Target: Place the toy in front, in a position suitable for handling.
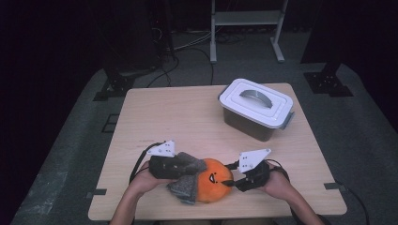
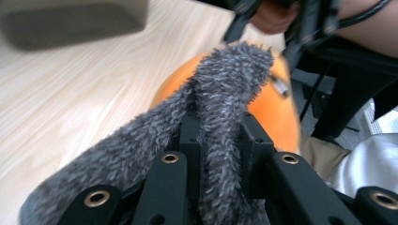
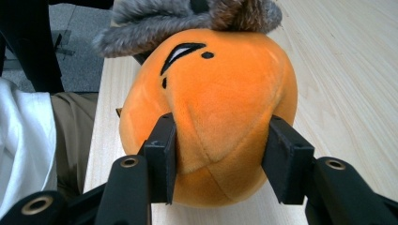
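The orange plush [image 3: 211,117] lies at the near edge of the desk [image 1: 187,117], soft and light. The right fingers [image 3: 162,154] pinch its end; the left fingers [image 2: 256,140] pinch the grey sock [image 2: 225,103], limp, over it.

The orange plush toy [image 3: 211,117] near the table's front edge has a soft, short-napped fabric skin with stitched seams. The grey fuzzy cloth [image 2: 220,108] on its left is shaggy and long-piled. The table [image 1: 187,117] looks like pale matt wood grain. The far-right lidded box [image 1: 256,108] is smooth, faintly glossy plastic.
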